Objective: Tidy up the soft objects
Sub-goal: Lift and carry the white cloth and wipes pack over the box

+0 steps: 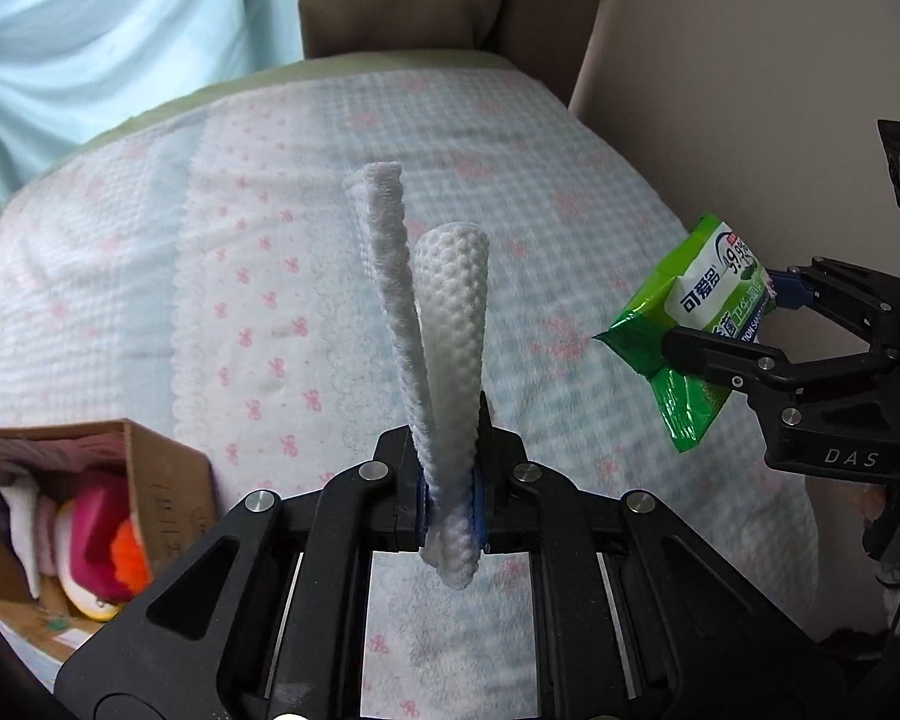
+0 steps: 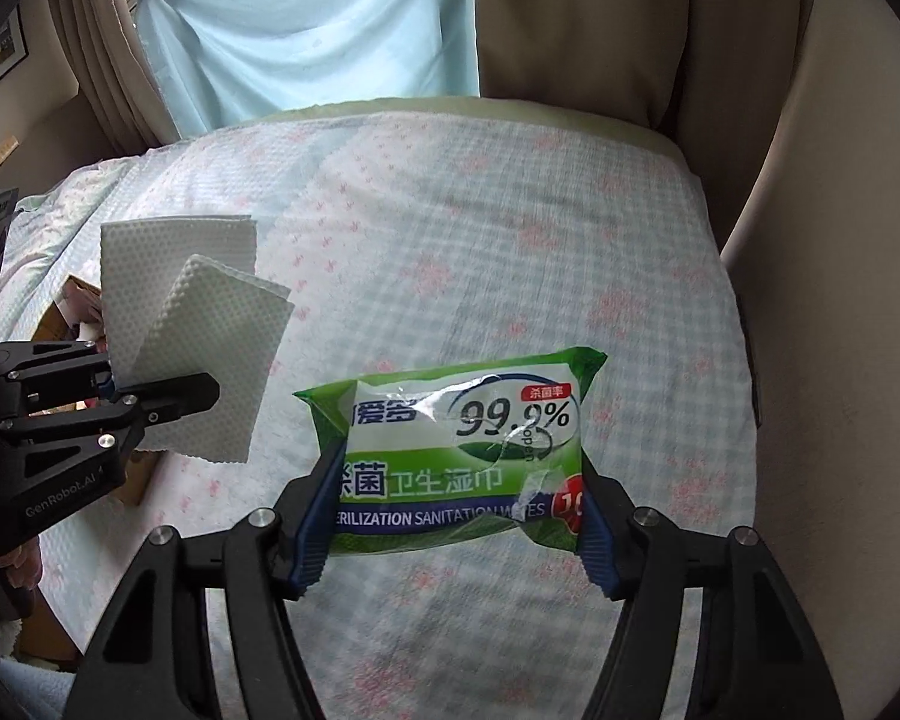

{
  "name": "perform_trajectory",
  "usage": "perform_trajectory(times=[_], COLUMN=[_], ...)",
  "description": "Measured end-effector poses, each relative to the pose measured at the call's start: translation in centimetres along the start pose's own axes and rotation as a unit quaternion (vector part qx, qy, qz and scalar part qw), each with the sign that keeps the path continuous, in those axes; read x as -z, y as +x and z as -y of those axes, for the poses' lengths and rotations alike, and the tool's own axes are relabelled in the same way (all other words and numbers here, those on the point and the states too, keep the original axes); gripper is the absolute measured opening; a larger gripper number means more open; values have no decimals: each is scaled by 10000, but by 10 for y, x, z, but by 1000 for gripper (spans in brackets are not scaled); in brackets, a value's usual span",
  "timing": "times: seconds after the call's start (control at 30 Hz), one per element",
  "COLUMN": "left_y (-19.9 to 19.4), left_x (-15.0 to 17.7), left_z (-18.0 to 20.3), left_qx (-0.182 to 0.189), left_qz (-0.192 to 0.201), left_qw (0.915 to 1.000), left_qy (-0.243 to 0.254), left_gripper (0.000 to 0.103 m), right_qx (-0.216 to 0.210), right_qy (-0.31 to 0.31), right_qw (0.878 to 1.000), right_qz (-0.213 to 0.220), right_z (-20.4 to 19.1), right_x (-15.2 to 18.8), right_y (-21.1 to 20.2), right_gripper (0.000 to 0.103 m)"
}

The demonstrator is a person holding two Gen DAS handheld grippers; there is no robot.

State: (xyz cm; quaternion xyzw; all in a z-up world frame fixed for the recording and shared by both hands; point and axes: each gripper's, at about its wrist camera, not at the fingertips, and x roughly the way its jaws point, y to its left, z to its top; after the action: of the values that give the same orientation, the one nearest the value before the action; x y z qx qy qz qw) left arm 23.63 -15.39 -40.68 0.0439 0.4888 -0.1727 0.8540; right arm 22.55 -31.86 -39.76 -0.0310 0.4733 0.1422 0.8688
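Observation:
My left gripper (image 1: 450,504) is shut on a folded white dimpled cloth (image 1: 444,324), held upright above the bed; the cloth also shows in the right wrist view (image 2: 198,336) with the left gripper (image 2: 120,390) at the left edge. My right gripper (image 2: 456,516) is shut on a green pack of wet wipes (image 2: 456,450), held above the bed; in the left wrist view the pack (image 1: 684,324) and the right gripper (image 1: 744,324) are at the right.
A bed with a pale blue checked cover with pink bows (image 1: 270,252) fills both views. An open cardboard box (image 1: 156,480) holding soft toys and cloths stands at the lower left. A beige padded headboard (image 2: 822,240) is on the right, curtains (image 2: 306,30) behind.

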Motion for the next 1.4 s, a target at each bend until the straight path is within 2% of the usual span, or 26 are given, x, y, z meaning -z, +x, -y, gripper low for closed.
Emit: perform_trajectory(times=[0.23,0.4,0.57,0.73,0.97,1.1,1.27,1.4], left_y=[-93,-149,-193,-222,-246,-243,-220,-197], left_x=[-17,-21,-17,-5,17,35,57,70], left_z=[-32,-66,-108,-165,-262,-307,-344,-359], left_qx=[-236,-423,-561,-605,-416,-408,-372,-240], left_qz=[462,681,836,821,487,270,-271,-665], left_qw=[9983,9957,9933,9929,9951,9963,9975,9958], left_qy=[-268,-474,-571,-615,-751,-710,-543,-574], left_gripper=[9,9,9,9,9,9,9,9], right_qx=[4,-164,-324,-434,-234,-77,12,68], right_qy=[-80,-95,-127,-129,334,649,1044,1173], right_qw=[9994,9987,9976,9970,9983,9975,9945,9926], right_qz=[330,480,591,623,410,257,-29,-308], right_z=[-41,-83,-138,-205,-292,-334,-369,-386], right_x=[-46,-77,-97,-108,-117,-115,-106,-100], right_y=[-71,-108,-124,-122,-101,-85,-60,-38], right_gripper=[63,63,63,63,63,63,63,63])
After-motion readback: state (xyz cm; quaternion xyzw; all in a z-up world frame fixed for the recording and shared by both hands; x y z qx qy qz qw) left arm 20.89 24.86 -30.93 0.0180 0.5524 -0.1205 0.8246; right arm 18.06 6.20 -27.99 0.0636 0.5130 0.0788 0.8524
